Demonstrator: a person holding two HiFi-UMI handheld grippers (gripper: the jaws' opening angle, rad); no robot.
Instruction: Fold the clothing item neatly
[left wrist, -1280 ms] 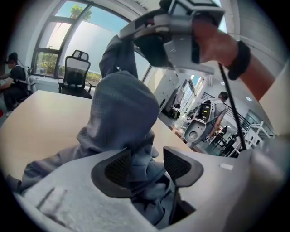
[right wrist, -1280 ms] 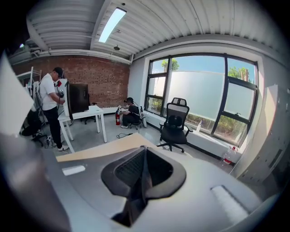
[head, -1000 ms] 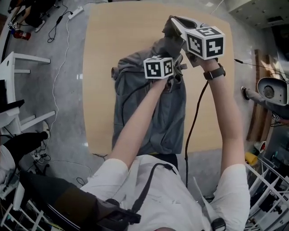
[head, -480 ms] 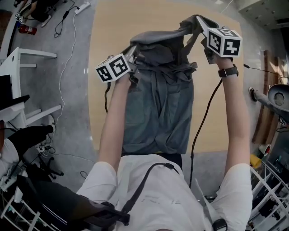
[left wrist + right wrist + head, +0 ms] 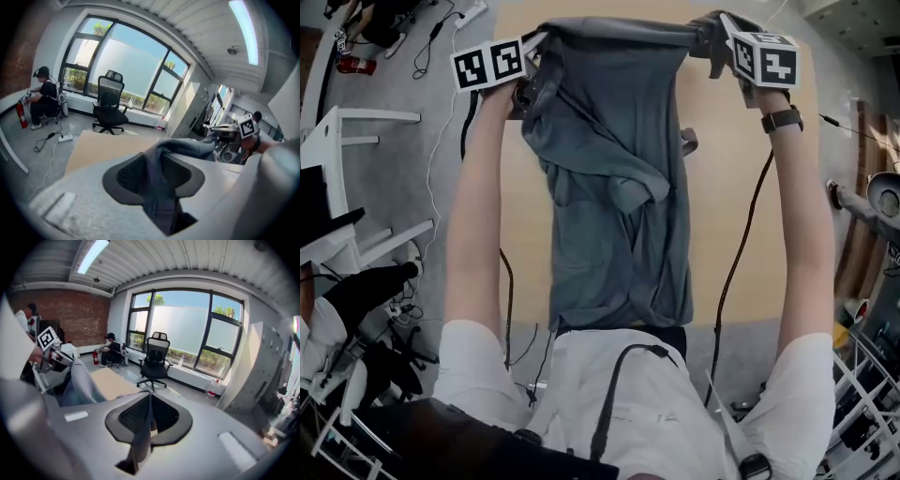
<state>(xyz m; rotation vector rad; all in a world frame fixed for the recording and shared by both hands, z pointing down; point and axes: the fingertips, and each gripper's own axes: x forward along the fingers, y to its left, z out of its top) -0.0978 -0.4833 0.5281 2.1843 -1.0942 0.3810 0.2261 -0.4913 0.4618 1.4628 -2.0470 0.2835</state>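
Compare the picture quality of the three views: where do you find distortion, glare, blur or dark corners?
Head view: dim and even, and the wide lens bows the edges of the light wooden table. Left gripper view: fisheye with black corners, the ceiling light strip glares, and the grey cloth garment near the lens is soft. Right gripper view: same fisheye rim, bright windows, blurred foreground.

garment (image 5: 614, 187) hem: lower edge hidden behind the wearer's chest (image 5: 637, 394), head view.
garment kind: cannot tell, folds bunch over one another.
table (image 5: 717, 206): middle strip covered by the garment.
seated person (image 5: 44, 96): too small to tell what the hands do.
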